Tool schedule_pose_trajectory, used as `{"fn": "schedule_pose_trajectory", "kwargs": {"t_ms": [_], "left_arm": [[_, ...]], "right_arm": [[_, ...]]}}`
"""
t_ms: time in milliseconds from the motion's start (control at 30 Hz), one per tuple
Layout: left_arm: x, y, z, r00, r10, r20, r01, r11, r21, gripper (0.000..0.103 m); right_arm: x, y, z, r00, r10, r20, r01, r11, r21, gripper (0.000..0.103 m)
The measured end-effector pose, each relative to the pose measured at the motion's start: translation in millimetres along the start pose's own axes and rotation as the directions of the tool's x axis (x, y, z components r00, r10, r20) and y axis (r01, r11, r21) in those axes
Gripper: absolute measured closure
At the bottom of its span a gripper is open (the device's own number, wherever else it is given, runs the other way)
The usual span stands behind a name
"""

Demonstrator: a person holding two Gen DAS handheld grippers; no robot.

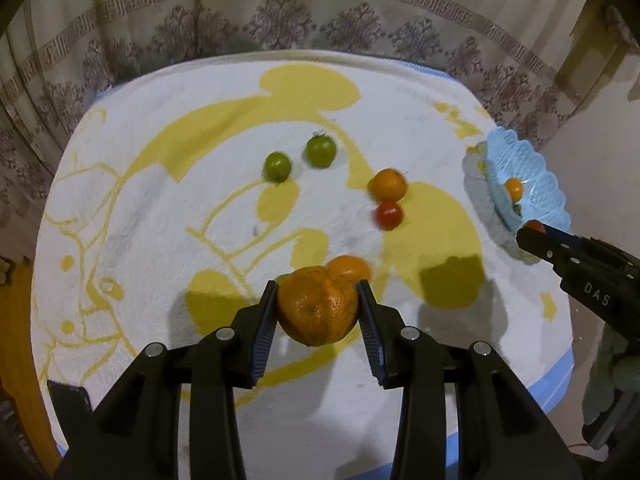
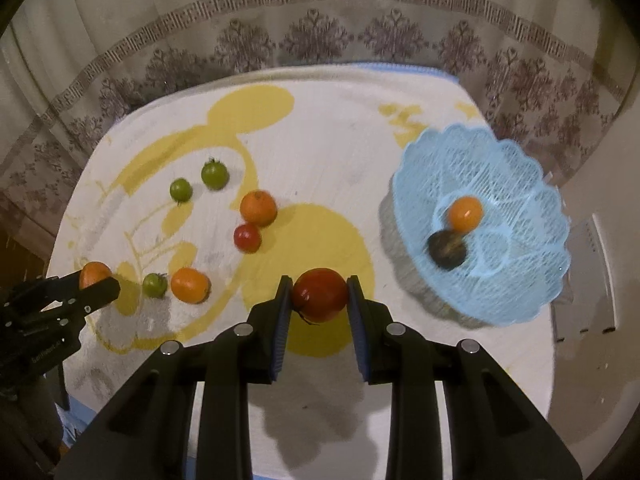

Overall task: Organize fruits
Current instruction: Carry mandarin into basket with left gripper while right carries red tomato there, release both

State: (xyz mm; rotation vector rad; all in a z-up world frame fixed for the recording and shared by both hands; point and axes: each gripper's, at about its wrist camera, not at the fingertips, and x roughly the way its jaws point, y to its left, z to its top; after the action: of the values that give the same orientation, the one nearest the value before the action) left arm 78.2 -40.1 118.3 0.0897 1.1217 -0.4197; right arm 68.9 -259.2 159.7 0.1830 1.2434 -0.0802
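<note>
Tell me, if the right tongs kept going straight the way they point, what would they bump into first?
Probably just the towel. The right tongs, shut on a red tomato, point steeply down at its yellow patch; the blue basket sits off to the side. Depth is hard to judge.

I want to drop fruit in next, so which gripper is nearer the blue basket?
Right. The right gripper, shut on a red tomato, is just beside the blue basket; the left gripper is across the table.
</note>
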Motion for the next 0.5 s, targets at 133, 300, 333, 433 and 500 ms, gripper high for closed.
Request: {"fn": "schedule_pose_trajectory", "kwargs": {"t_ms": [133,300,333,433,500], "left_arm": [[-6.2,-27.5,3.8,1.000,0.001,0.017,-0.001,1.000,0.009,0.064],[-6.8,-67.0,7.9,0.999,-0.003,0.033,0.002,1.000,0.027,0.064],[-6.3,-78.3,9.0,0.999,-0.006,0.035,0.004,0.999,0.034,0.064],[-3.9,-101.7,9.8,0.999,-0.012,0.038,0.010,0.999,0.049,0.064],[-1.6,-118.6,10.9,0.999,-0.017,0.038,0.014,0.998,0.062,0.064]], "right_arm": [[-16.1,-17.5,1.7,0.999,-0.006,0.035,0.006,1.000,-0.022,0.075],[-29.1,-46.5,-2.1,0.998,-0.006,0.055,0.007,1.000,-0.021,0.075],[-30.9,-52.4,-3.2,0.998,-0.006,0.057,0.007,1.000,-0.019,0.075],[-36.3,-72.0,-7.4,0.998,-0.011,0.065,0.012,1.000,-0.009,0.075],[-39.9,-86.2,-9.8,0.997,-0.014,0.070,0.014,1.000,0.003,0.075]]}}
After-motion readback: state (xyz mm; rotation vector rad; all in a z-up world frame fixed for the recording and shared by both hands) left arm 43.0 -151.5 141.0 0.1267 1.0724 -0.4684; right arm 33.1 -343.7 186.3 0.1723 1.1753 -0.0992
